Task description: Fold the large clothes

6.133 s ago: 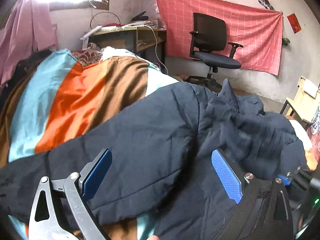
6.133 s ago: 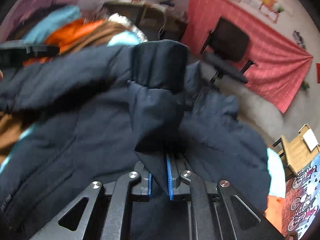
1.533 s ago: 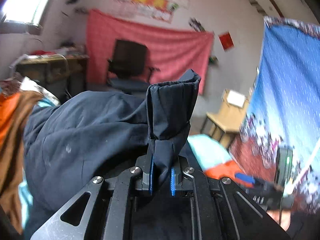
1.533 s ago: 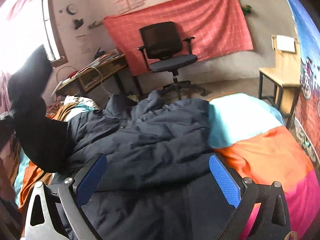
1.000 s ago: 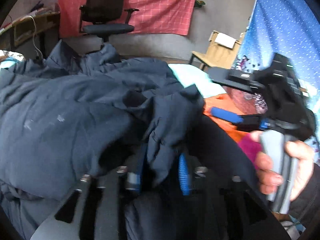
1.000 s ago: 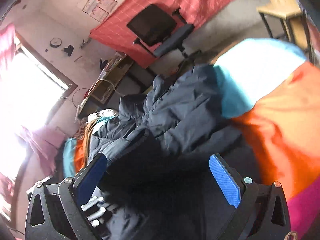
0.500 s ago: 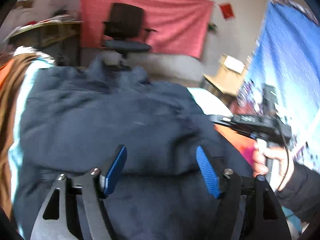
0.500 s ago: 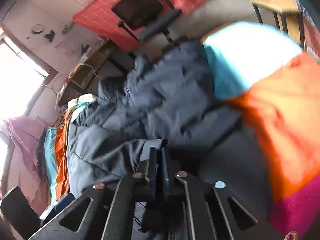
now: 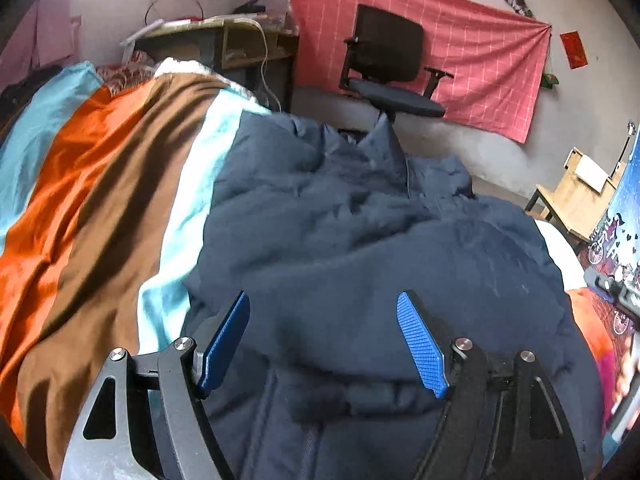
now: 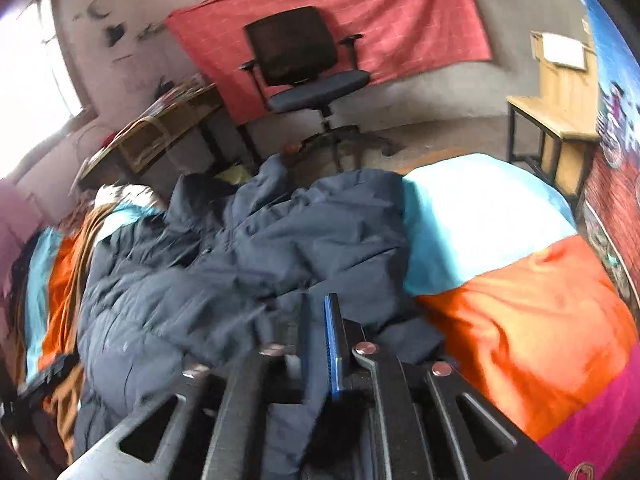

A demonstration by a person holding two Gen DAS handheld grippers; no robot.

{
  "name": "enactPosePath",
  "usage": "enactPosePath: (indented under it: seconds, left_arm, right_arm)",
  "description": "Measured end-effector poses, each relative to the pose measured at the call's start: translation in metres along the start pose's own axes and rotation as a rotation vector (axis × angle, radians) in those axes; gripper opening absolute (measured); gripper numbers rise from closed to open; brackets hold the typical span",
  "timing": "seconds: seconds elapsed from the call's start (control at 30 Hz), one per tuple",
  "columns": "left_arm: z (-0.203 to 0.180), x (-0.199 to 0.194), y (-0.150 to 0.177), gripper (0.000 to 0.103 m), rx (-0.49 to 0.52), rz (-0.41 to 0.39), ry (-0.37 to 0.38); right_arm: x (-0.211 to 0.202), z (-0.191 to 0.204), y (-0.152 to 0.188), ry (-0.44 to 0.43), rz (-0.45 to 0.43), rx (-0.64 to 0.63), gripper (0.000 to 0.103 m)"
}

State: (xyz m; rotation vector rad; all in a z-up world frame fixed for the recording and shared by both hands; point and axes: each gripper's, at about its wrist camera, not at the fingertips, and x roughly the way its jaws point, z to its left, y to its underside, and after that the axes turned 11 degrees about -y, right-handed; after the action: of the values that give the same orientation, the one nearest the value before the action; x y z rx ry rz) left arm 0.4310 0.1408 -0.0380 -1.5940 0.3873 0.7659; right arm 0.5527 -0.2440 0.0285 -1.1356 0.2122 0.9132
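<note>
A large dark navy jacket (image 9: 360,240) lies rumpled on a bed with a striped cover (image 9: 100,200). My left gripper (image 9: 324,340) is open and empty, hovering just above the jacket's near part. In the right wrist view the jacket (image 10: 260,248) spreads across the bed's middle. My right gripper (image 10: 316,344) is shut on a fold of the jacket's near edge, with dark cloth pinched between the blue pads (image 10: 332,348).
A black office chair (image 9: 388,68) stands beyond the bed before a red cloth (image 9: 480,52) on the wall. A cluttered desk (image 9: 216,44) is at the back left. A wooden stool (image 10: 556,108) stands at the right. The cover's orange part (image 10: 520,328) lies right of the jacket.
My left gripper let go of the sleeve it carried over and opened above the jacket. My right gripper, open a second ago, closed on the jacket's near edge.
</note>
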Motion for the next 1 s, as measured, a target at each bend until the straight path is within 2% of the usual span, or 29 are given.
enactPosePath:
  seconds: [0.07,0.13,0.23,0.33,0.5,0.63,0.87,1.0]
  left_arm:
    - [0.002,0.004,-0.006,0.071,0.015,-0.018,-0.008]
    - [0.003,0.012,-0.011,0.071,0.036,-0.020,-0.006]
    - [0.004,0.032,-0.010,0.071,0.070,0.025,-0.059]
    - [0.009,0.048,-0.002,0.072,0.069,0.076,-0.059]
    - [0.006,0.060,0.012,0.080,0.132,0.061,-0.093]
    - [0.002,0.072,0.015,0.084,0.145,0.075,-0.111]
    - [0.010,0.084,0.016,0.093,0.113,0.103,-0.104]
    - [0.014,0.084,0.014,0.096,0.093,0.122,-0.100]
  right_arm:
    - [0.005,0.016,0.007,-0.044,0.019,-0.059,0.059]
    - [0.012,0.032,0.012,-0.078,0.039,-0.116,0.059]
    - [0.034,0.052,0.019,-0.113,0.107,-0.173,0.059]
    - [0.057,0.056,0.024,-0.106,0.170,-0.181,0.059]
    - [0.089,0.048,0.035,-0.087,0.254,-0.157,0.058]
    - [0.101,0.037,0.041,-0.101,0.271,-0.117,0.059]
    - [0.109,0.037,0.049,-0.089,0.270,-0.122,0.059]
    - [0.109,0.034,0.053,-0.083,0.266,-0.130,0.059]
